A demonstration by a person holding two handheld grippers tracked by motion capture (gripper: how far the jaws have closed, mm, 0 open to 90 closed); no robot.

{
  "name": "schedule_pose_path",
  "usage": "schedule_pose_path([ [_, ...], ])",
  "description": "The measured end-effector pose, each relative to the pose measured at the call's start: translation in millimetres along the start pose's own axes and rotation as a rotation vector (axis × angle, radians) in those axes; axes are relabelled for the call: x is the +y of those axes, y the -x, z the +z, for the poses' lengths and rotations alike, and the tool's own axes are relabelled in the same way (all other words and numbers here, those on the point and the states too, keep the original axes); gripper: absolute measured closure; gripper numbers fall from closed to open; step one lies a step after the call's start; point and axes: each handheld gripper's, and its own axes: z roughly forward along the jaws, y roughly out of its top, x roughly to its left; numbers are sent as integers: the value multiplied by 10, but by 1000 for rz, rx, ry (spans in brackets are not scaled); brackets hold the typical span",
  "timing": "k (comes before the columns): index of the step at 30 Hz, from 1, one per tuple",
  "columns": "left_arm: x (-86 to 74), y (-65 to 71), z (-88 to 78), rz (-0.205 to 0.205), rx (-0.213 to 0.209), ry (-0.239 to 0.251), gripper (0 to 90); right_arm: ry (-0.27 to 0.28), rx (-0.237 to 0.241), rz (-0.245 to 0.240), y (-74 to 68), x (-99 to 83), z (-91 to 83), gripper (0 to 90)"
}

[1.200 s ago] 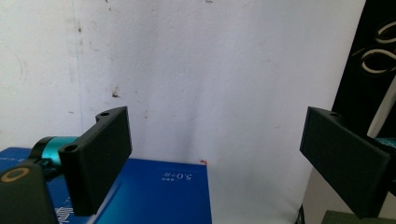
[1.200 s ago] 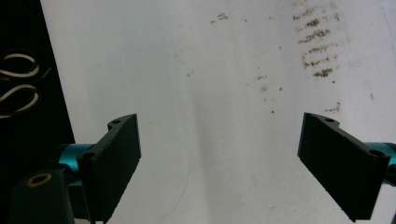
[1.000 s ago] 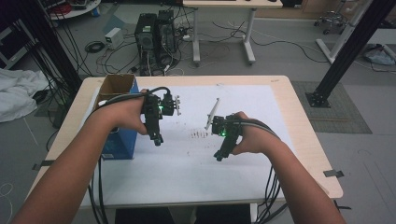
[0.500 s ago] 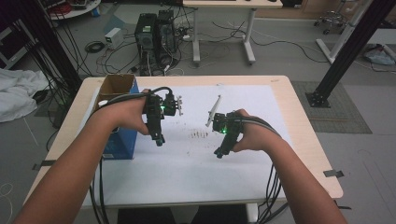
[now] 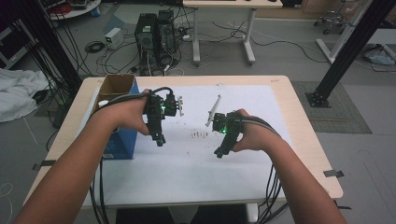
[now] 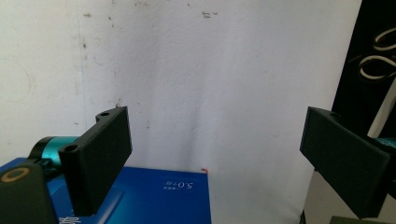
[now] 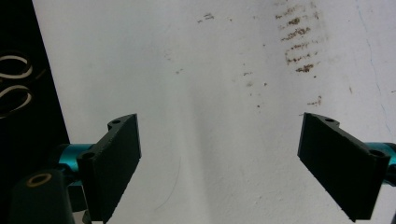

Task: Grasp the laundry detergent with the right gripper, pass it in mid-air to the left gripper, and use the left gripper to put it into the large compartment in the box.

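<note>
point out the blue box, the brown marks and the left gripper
blue box [image 5: 122,142], high view, its blue side wall
brown marks [image 5: 200,135], high view, middle of the cluster on the white sheet
left gripper [image 6: 212,163], left gripper view, midway between its open jaws

In the high view, lower left of centre, our left forearm [image 5: 100,135] covers much of the blue box [image 5: 122,140]. The brown specks [image 5: 200,135] at mid-frame are too small for us to identify. In the left gripper view the box [image 6: 159,196] is cut off by the bottom edge, and its white print is too blurred to read fully.
</note>
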Motion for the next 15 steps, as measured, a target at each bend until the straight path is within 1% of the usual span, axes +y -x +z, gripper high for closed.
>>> schedule_pose_path([
  [6,5,-12,12,-2,-2,-2,91,-5,1,6,4,0,6,125],
  [14,15,-4,18,1,-3,0,91,-6,3,5,2,10,7,125],
  [15,15,-2,20,2,-2,-3,91,-5,-1,-1,3,11,4,125],
])
